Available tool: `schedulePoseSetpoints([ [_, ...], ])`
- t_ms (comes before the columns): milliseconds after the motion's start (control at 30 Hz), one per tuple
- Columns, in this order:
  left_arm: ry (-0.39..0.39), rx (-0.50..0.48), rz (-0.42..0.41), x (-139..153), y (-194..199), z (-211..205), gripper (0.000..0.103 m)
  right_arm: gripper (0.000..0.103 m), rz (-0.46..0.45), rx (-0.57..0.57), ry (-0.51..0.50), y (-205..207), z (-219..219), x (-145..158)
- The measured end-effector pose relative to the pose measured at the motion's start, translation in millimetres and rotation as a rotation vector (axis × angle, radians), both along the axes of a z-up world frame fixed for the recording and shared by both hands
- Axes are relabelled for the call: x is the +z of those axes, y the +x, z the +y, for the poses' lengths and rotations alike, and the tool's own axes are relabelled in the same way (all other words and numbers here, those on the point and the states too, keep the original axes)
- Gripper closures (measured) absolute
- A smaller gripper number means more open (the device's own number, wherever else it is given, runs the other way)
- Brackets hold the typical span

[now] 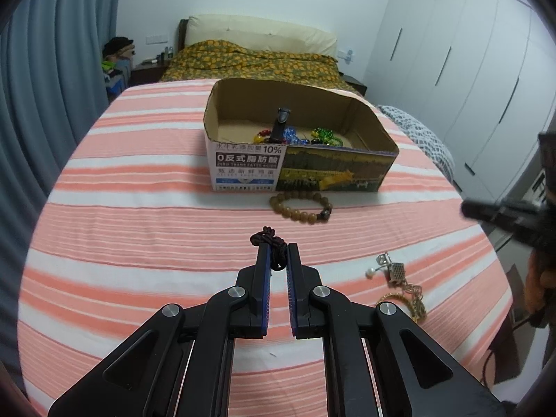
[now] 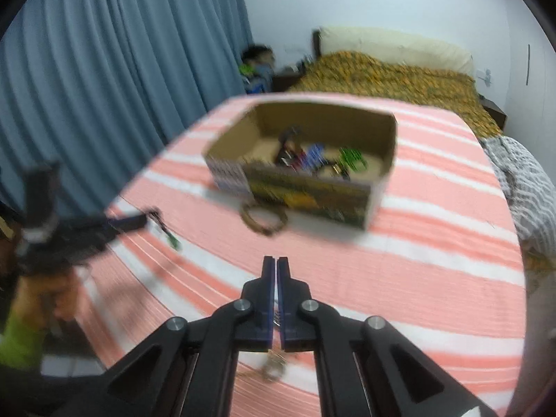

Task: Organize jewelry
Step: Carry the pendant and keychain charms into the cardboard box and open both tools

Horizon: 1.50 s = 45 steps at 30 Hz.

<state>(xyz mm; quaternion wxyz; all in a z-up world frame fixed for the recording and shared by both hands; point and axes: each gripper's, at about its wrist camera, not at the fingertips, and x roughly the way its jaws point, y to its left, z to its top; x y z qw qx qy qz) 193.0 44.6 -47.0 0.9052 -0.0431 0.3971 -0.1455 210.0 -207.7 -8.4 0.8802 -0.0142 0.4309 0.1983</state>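
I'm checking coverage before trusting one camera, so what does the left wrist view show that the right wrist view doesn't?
Left wrist only: the dark knotted cord clamped in the left hand-held gripper, plus the pearl and metal charms and gold chain lying on the striped cloth.

Right wrist only: the shut right hand-held gripper from behind, and a green sleeve.

Both: the cardboard box of colourful beads and the brown bead bracelet beside it.

Even indoor light — right wrist view motion-blurred, fisheye edges dark
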Motion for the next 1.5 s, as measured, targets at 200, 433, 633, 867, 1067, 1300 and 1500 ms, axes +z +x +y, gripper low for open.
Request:
schedulePoseSetpoints([
  [200, -0.006, -0.010, 0.037, -16.6, -3.8, -6.5, 0.096, 0.057, 0.117, -0.011, -0.003, -7.1, 0.1, -65.4],
  [433, 0.004, -0.015, 0.039, -19.6, -7.6, -11.4, 0.096, 0.062, 0.137, 0.046, -0.166, -18.9, 20.1, -104.5],
  [633, 0.009, -0.022, 0.053, -24.7, -7.0, -14.8, 0.096, 0.090, 0.161, 0.024, -0.121, -27.1, 5.9, -104.4],
  [867, 0.005, -0.029, 0.060, -27.8, -9.3, -16.9, 0.096, 0.090, 0.170, 0.026, 0.007, -29.0, -10.8, -94.0],
  [1067, -0.008, -0.036, 0.055, -22.0, -8.8, -17.5, 0.096, 0.099, 0.164, -0.003, 0.156, -22.8, -24.8, -79.3],
  [1300, -0.035, -0.039, 0.040, -4.1, -5.4, -13.9, 0.096, 0.099, 0.099, -0.022, 0.243, -19.4, -31.8, -41.0],
  [1500, -0.048, -0.048, -0.010, 34.5, 17.1, -10.1, 0.096, 0.099, -0.033, -0.015, 0.234, -6.1, -29.7, 16.2],
])
